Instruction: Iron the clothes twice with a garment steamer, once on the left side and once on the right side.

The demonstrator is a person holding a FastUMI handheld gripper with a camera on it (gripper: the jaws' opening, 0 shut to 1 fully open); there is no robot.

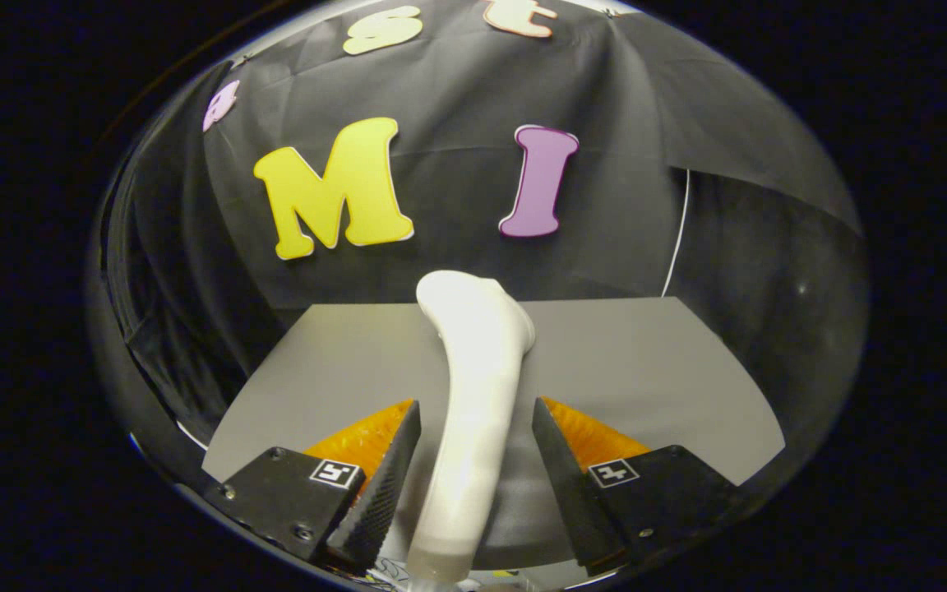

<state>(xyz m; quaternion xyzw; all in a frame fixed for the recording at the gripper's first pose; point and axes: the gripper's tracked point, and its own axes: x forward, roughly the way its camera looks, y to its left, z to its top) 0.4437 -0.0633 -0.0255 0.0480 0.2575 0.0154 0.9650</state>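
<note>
Between the tool's [476,448] spread, untouching fingers rose the steamer's [473,386] handle, smooth, rigid, probably slippery, best gripped mid-handle above the table [646,362].

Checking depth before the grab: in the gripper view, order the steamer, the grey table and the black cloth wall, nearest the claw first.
1. Steamer: between the open claw fingers, untouched.
2. Grey table: beneath and beyond the fingers.
3. Black cloth wall: behind the table, farthest.
</note>
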